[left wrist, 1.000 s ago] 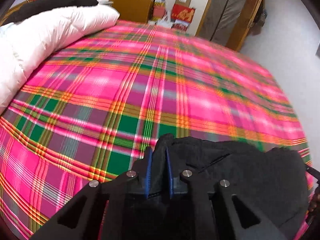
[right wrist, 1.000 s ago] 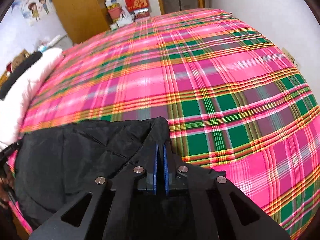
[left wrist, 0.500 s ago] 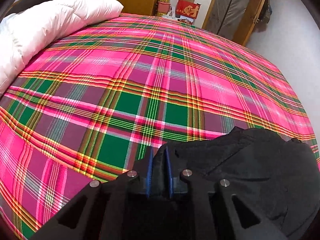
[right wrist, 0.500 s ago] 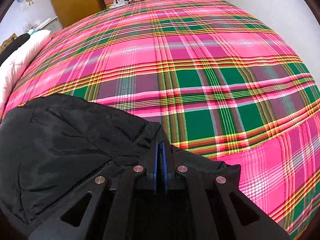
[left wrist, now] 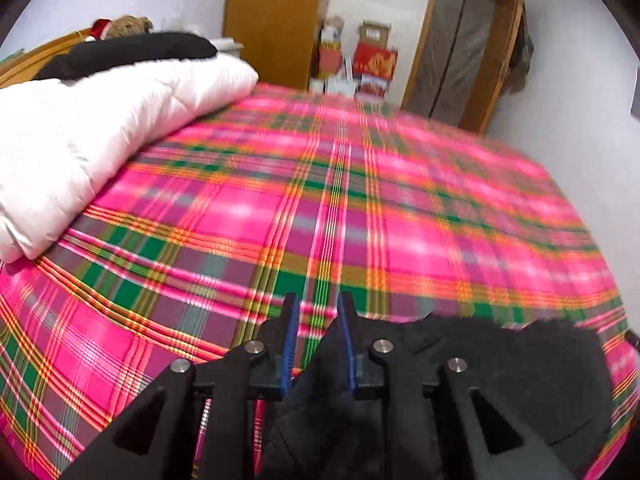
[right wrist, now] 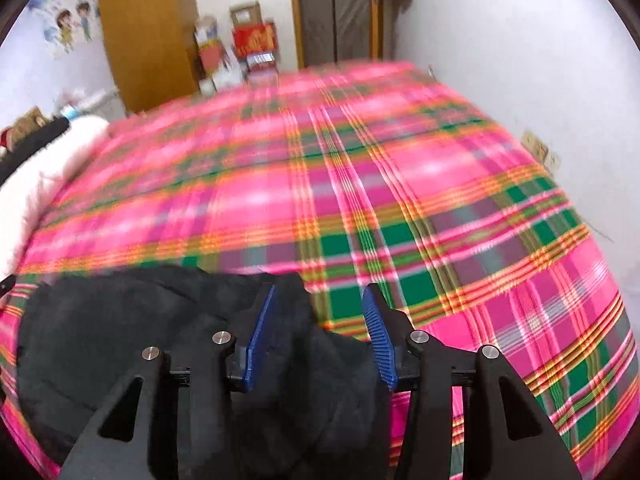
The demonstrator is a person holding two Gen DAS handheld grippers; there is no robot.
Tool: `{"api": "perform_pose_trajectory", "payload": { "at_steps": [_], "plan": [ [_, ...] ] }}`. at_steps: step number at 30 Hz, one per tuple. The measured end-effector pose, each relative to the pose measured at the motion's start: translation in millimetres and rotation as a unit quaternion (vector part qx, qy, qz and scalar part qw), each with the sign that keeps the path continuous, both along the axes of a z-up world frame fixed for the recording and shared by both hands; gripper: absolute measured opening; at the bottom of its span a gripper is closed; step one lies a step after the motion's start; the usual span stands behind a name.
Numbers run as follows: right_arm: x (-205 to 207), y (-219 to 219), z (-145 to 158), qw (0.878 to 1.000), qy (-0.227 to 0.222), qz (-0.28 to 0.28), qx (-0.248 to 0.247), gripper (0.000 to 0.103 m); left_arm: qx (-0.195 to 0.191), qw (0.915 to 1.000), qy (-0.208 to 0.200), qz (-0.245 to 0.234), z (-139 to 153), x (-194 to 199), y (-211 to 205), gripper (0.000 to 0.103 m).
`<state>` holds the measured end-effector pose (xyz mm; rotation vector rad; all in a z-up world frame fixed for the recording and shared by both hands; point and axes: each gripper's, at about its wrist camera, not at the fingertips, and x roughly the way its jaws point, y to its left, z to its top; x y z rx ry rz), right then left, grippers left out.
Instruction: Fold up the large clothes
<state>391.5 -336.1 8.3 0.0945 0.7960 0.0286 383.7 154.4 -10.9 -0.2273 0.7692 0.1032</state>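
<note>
A black quilted jacket (left wrist: 500, 380) lies bunched on the near edge of a pink, green and orange plaid bed cover (left wrist: 360, 200). My left gripper (left wrist: 318, 304) hovers over the jacket's left end. Its jaws are opening: plaid shows through the gap between the blue pads, and loose black fabric sits low between them, not pinched. In the right wrist view the jacket (right wrist: 120, 328) spreads to the lower left. My right gripper (right wrist: 321, 296) is over its right end, jaws opening wide, with jacket fabric slack below and between the pads (right wrist: 260, 328).
A white duvet (left wrist: 100, 136) with a black garment (left wrist: 132, 54) on top is piled along the bed's left side. Beyond the far end stand a wooden wardrobe (left wrist: 272, 20), stacked boxes (left wrist: 374, 56) and a door (left wrist: 460, 52). A white wall (right wrist: 520, 80) runs along the right side.
Both grippers were shut on the jacket's edge and have now let go, their jaws parting. Both have lifted, with the far room higher in view and the picture blurred by motion.
</note>
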Motion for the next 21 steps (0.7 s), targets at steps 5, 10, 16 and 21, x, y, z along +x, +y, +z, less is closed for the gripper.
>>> {"api": "perform_pose_trajectory", "payload": {
  "at_steps": [5,10,16,21],
  "plan": [
    [-15.6,70.3,-10.1,0.994,0.009,0.104,0.022,0.050,-0.025,0.9941,-0.035,-0.099,13.6,-19.2,-67.5,0.032],
    [-1.6,104.1,-56.4,0.990,0.054,0.127,-0.021,0.050,0.014,0.9775,0.014,-0.210,-29.3,-7.1,-149.6,0.032],
    [22.9,82.5,-80.3,0.990,0.094,0.106,-0.007,0.051,0.037,0.9789,0.066,-0.190,-73.1,20.0,-155.8,0.032],
    [28.0,85.0,-91.9,0.991,0.095,0.094,-0.005,0.052,0.049,0.9785,0.071,-0.187,-83.1,26.0,-161.0,0.032]
  ]
}}
